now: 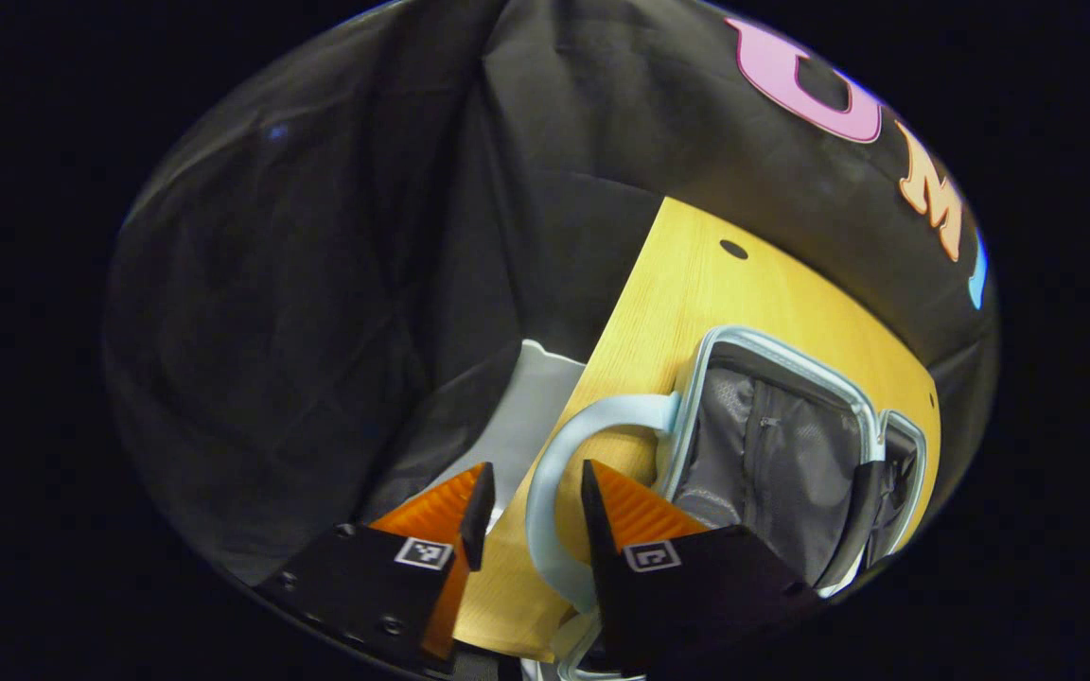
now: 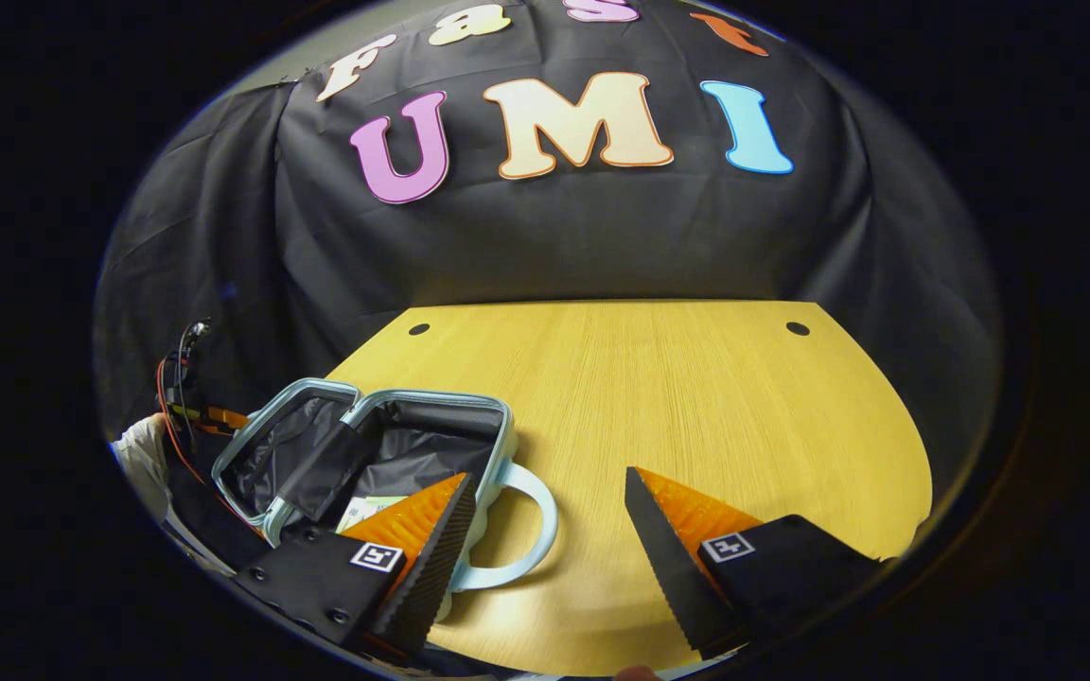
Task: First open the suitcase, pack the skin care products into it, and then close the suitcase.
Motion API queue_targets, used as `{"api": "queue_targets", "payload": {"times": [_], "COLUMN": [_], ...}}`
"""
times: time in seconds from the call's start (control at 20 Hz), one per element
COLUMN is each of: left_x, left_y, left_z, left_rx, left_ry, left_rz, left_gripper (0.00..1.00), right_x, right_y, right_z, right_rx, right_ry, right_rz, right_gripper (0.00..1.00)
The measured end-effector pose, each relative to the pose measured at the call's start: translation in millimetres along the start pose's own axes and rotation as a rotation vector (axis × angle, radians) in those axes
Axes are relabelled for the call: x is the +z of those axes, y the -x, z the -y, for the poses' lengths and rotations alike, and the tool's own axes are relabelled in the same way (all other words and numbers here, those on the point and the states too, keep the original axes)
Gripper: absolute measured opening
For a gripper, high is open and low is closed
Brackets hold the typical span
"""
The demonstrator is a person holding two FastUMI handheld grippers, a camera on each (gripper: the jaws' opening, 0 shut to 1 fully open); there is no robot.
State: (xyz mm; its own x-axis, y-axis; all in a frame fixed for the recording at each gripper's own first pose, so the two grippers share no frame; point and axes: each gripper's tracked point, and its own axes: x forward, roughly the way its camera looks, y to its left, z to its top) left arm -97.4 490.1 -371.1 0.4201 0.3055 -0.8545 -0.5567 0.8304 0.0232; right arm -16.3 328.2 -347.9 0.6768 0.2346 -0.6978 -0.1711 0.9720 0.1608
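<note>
Left gripper [image 1: 531, 492] is held tilted with fingers parted and nothing pressed between them, while right gripper [image 2: 545, 501] is held level with jaws spread wide, and the other gripper [image 2: 187, 378] is seen far left in the right gripper view.

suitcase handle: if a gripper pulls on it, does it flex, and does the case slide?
The handle looks like a moulded rigid loop, so probably little flex. The suitcase is small and lies open on smooth table, so it likely slides rather than tips.
</note>
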Motion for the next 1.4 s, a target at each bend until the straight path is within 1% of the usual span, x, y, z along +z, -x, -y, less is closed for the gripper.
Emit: {"api": "queue_targets", "payload": {"times": [0.05, 0.1, 0.2, 0.25, 0.4, 0.55, 0.65, 0.75, 0.9, 1.05, 1.2, 1.4], "left_x": [-2, -5, -6, -3, 3, 23, 38, 53, 74, 80, 77, 75], "left_y": [-3, -5, -5, -4, 11, 41, 72, 101, 139, 162, 188, 216], "left_z": [1, 1, 1, 2, 11, 18, 23, 32, 54, 79, 104, 144], "left_rx": [0.003, 0.008, 0.021, 0.023, 0.029, 0.030, 0.034, 0.022, 0.018, 0.037, 0.036, 0.015], "left_ry": [-0.006, -0.005, -0.005, -0.011, -0.034, -0.101, -0.112, -0.124, -0.177, -0.207, -0.221, -0.287], "left_rz": [-0.014, -0.025, -0.035, -0.031, -0.029, 0.043, 0.082, 0.142, 0.206, 0.242, 0.277, 0.313], "left_gripper": [0.44, 0.30, 0.14, 0.13, 0.02, 0.00, 0.00, 0.00, 0.00, 0.00, 0.00, 0.00], "right_x": [3, 5, 6, 8, 14, 26, 33, 37, 47, 49, 54, 58], "right_y": [1, 3, 4, 6, 10, 13, 12, 10, 15, 19, 25, 34], "right_z": [2, 2, 5, 5, 10, 12, 12, 14, 22, 32, 41, 56], "right_rx": [-0.003, -0.003, -0.004, -0.001, 0.001, 0.022, 0.045, 0.067, 0.095, 0.121, 0.153, 0.172], "right_ry": [0.000, -0.001, 0.004, 0.009, 0.025, 0.029, 0.036, 0.042, 0.042, 0.050, 0.040, 0.072], "right_rz": [0.005, 0.012, 0.019, 0.025, 0.053, 0.100, 0.126, 0.142, 0.187, 0.194, 0.196, 0.216], "right_gripper": [0.98, 0.98, 0.98, 0.98, 0.98, 0.98, 0.98, 0.98, 0.98, 0.98, 0.98, 0.98]}}
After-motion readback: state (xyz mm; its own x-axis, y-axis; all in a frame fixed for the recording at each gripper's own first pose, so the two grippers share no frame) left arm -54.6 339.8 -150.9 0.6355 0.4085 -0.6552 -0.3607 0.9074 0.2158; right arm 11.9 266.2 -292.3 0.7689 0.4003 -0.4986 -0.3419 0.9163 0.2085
